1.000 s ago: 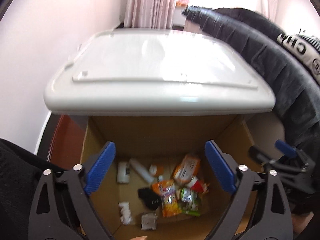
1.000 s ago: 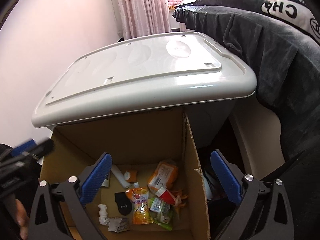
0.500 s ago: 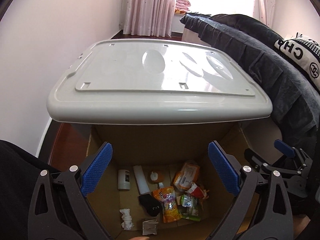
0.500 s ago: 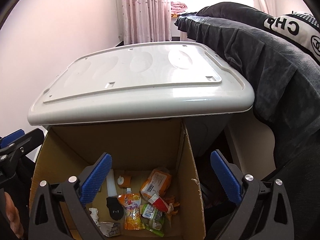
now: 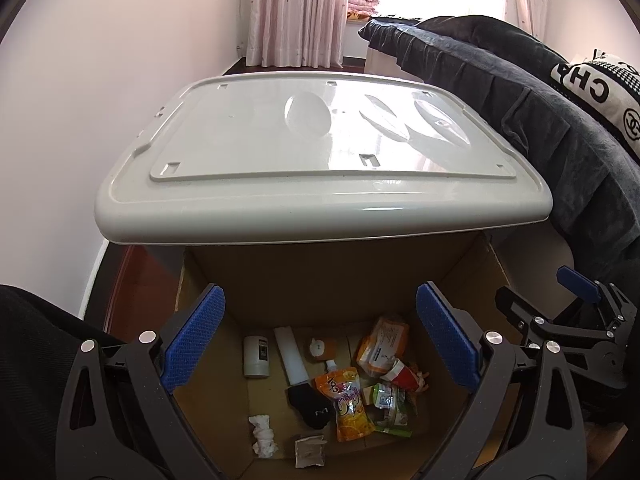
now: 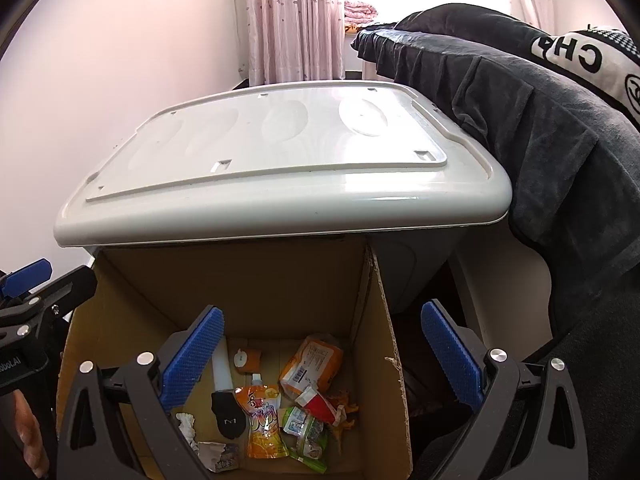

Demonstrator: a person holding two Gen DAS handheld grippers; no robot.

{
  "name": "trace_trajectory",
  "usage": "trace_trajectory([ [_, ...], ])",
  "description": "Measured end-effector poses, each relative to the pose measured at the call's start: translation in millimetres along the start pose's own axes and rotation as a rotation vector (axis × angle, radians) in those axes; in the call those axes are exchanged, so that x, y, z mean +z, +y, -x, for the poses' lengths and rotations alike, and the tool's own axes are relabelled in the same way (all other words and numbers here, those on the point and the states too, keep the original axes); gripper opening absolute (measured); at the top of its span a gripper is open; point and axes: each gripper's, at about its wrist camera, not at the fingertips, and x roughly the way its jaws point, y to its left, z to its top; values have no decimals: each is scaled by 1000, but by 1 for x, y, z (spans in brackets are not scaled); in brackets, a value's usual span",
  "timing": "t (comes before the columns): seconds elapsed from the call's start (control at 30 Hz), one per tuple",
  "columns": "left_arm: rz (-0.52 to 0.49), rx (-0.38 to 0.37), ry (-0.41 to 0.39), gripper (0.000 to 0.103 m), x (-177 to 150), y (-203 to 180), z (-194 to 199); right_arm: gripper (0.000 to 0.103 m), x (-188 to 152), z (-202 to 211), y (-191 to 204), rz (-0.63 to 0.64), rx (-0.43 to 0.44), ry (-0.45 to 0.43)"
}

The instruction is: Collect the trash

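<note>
An open cardboard box [image 5: 320, 276] [image 6: 376, 320] stands on the floor below both grippers. Trash lies on its bottom: an orange juice pouch [image 5: 349, 408] [image 6: 262, 420], an orange snack packet [image 5: 382, 346] [image 6: 312, 364], a green wrapper [image 5: 390, 406] [image 6: 306, 432], a white tube [image 5: 291, 356], a black sock [image 5: 312, 404] [image 6: 229, 416], crumpled tissue [image 5: 262, 436]. My left gripper [image 5: 320, 340] is open and empty above the box. My right gripper [image 6: 320, 352] is open and empty, straddling the box's right wall.
A large grey plastic bin with a closed lid [image 5: 320, 160] [image 6: 280, 172] stands right behind the box. A bed with a dark blanket [image 5: 540, 92] [image 6: 540, 112] runs along the right. A wall [image 5: 100, 80] is on the left, curtains at the back.
Both grippers have risen and pulled back from the box, so the trash looks smaller and more of the bin lid shows. Both stay open and empty.
</note>
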Motion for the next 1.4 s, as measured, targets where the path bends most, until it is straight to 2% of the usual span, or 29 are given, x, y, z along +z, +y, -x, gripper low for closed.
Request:
trace_trajectory([
  [0.87,-3,29,8,94,-2,0,-2,98,-1,-2,-1,1,-2,8],
  [1.2,-50,52,-7,94,-4,-7,-1,98,-1,-3,-1,1,-5,14],
  [1.4,-4,39,31,94,-5,0,-6,98,-2,-6,-1,1,-10,27],
])
